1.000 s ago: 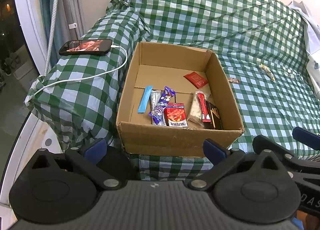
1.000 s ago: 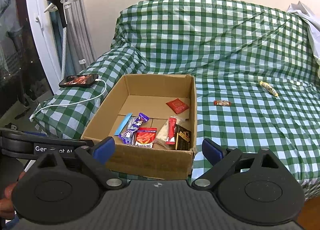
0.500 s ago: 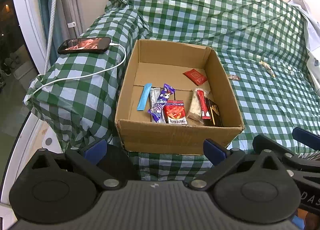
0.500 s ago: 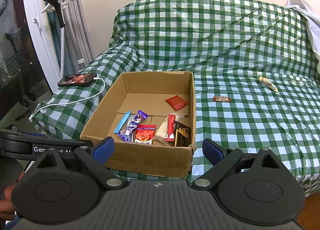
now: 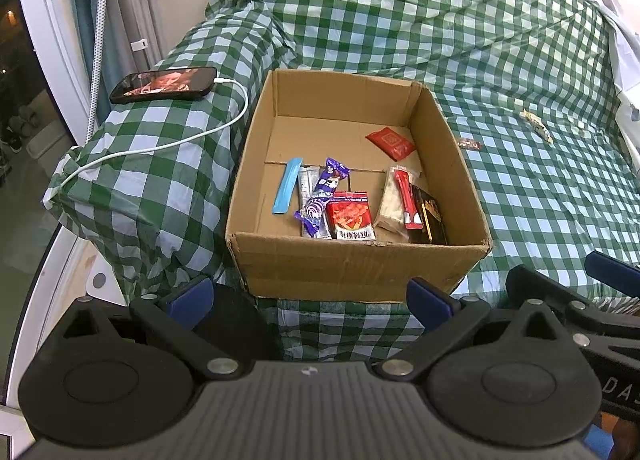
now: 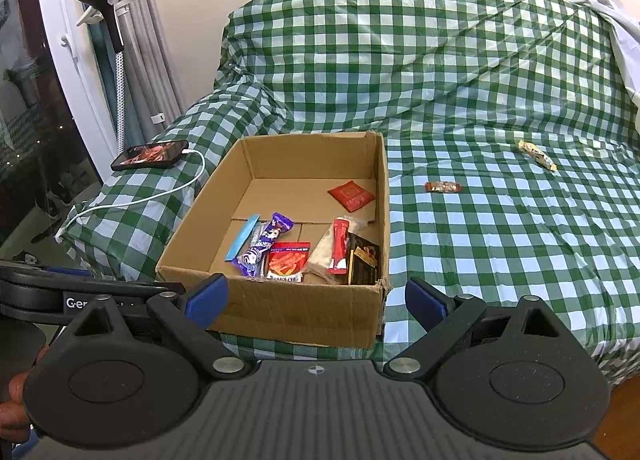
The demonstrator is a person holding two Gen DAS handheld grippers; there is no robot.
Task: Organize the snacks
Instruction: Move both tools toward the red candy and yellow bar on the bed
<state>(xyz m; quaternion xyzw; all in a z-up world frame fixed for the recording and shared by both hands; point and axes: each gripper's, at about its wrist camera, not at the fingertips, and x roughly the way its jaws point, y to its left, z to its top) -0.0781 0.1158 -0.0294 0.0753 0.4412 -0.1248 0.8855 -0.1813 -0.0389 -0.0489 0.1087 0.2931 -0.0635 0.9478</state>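
tongs (image 5: 310, 294) spread; box (image 5: 360, 268) holds snacks (image 5: 352, 216).

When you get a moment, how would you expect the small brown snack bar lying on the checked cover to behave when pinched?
The brown snack bar looks small and flat, so probably light. Its shiny wrapper may slip. The checked cover beneath looks soft, so it may sink when pressed.

A cardboard box (image 6: 304, 316) sits on the checked sofa (image 6: 480, 252), snack packets inside; a brown bar (image 6: 443, 187) and a pale bar (image 6: 537, 155) lie beyond the right gripper (image 6: 316, 298), fingers spread
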